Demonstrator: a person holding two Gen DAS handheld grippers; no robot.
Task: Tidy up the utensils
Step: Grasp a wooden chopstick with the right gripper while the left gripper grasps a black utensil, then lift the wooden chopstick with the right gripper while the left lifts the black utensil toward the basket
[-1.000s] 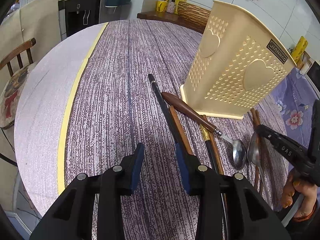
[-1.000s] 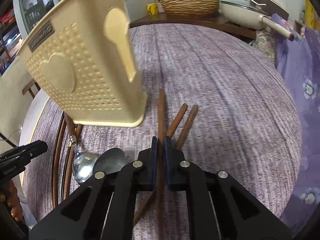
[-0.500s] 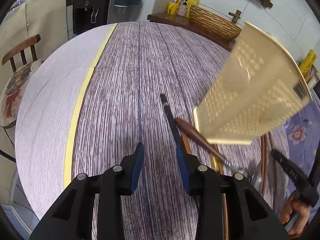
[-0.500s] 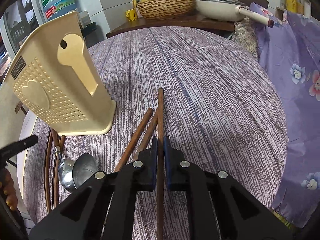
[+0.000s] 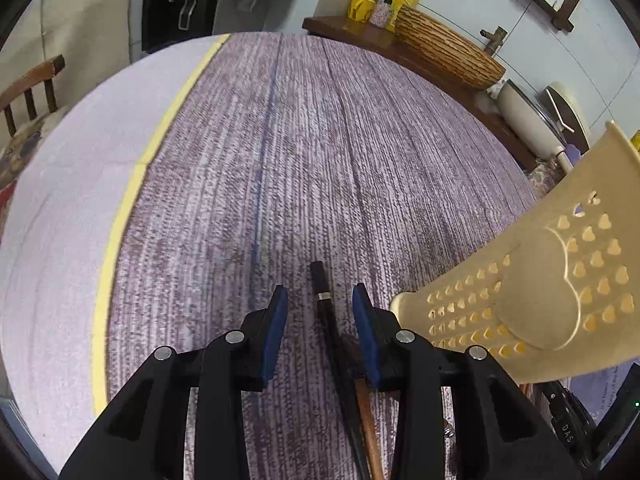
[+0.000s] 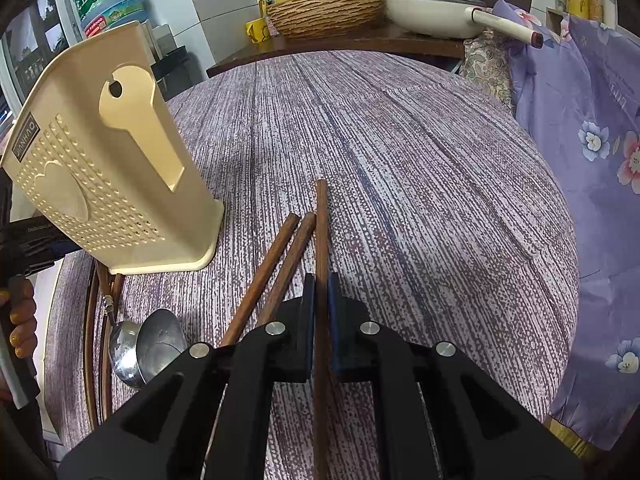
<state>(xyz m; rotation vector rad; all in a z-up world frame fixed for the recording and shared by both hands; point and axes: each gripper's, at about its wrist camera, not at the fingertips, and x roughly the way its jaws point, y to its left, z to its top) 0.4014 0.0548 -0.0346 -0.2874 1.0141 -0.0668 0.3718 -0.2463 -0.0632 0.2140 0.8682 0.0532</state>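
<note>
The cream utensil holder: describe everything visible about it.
The utensil holder is a tall cream plastic caddy, wider at the top than at its flanged base. One wall is pierced with small heart-shaped holes around a raised solid heart and bears a dark label; the adjoining wall carries a keyhole-shaped hanging tab. It stands upright on the purple tablecloth. Brown handles emerge from behind its base. Neither gripper touches it; its inside is hidden.
</note>
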